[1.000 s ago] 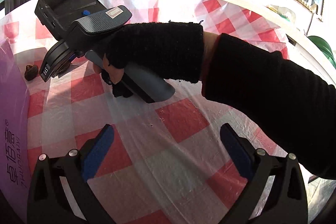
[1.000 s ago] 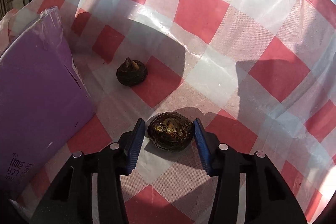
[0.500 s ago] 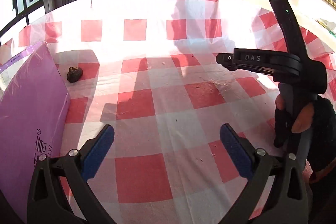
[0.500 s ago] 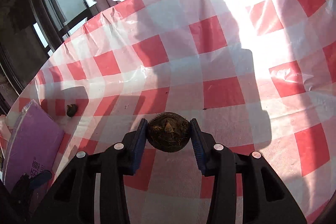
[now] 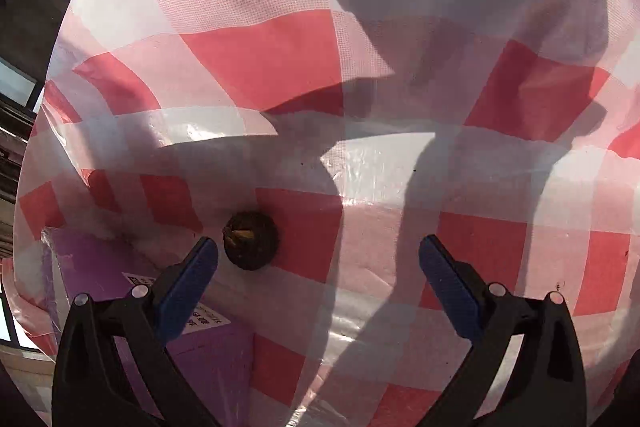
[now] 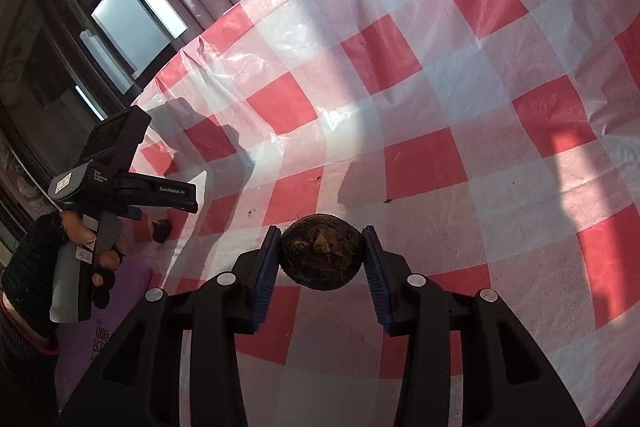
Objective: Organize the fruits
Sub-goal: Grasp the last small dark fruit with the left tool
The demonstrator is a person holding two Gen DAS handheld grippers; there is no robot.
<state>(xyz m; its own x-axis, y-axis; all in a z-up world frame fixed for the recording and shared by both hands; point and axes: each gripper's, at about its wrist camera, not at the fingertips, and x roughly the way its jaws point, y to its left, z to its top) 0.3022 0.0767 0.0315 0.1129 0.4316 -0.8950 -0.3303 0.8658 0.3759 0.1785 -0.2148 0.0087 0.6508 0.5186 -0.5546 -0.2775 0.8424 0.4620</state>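
"GenRobot.AI" lettering on left tool (image 5: 318,255), spread wide; right tool (image 6: 320,247) clamps dark fruit (image 6: 322,251).

**Cut off and hidden**

In the left wrist view, the purple box (image 5: 208,359) at lower left is partly covered by the left gripper (image 5: 318,279) and its label print is too small to read. In the right wrist view, the same box (image 6: 100,339) runs behind the gloved left hand (image 6: 48,267) (lower left), its printed characters cropped. The small dark fruit (image 6: 161,229) there is too tiny to identify.
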